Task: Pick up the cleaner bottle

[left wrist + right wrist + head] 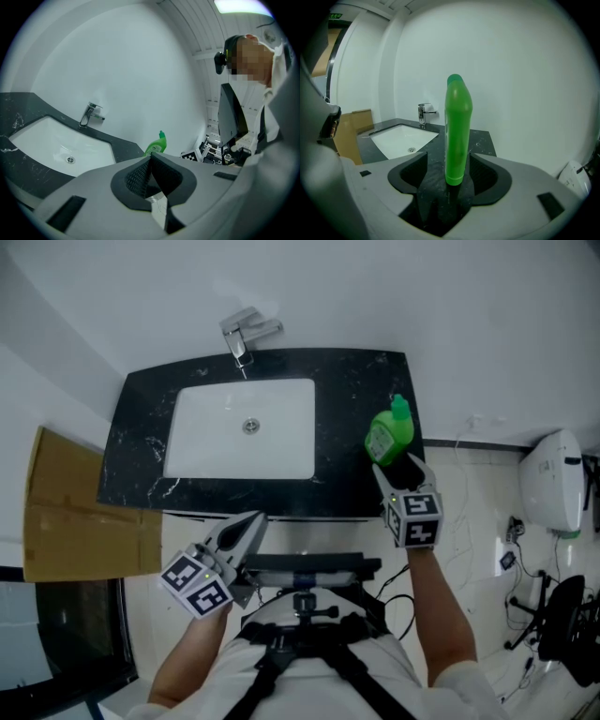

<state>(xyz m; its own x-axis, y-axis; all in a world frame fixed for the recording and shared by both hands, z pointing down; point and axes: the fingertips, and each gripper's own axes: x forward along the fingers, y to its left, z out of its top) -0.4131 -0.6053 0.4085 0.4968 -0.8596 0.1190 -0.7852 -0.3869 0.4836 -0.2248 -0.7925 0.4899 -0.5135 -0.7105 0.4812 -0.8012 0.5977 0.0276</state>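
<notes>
On the black counter [356, 390], right of the sink [216, 427], the green cleaner bottle [390, 432] stands upright between the right tool's [399, 471] wide-apart jaws, ungripped, so closing and lifting remain; the left tool [253, 519] hangs empty, jaws together

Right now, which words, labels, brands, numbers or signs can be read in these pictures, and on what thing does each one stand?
No text can be read in any view.
Bottle: it has a label, but the print is too small and blurred to read.
Green sign, high up at the left: blurred, unreadable.
Marker cubes: only black and white square patterns, no letters or numbers.
</notes>
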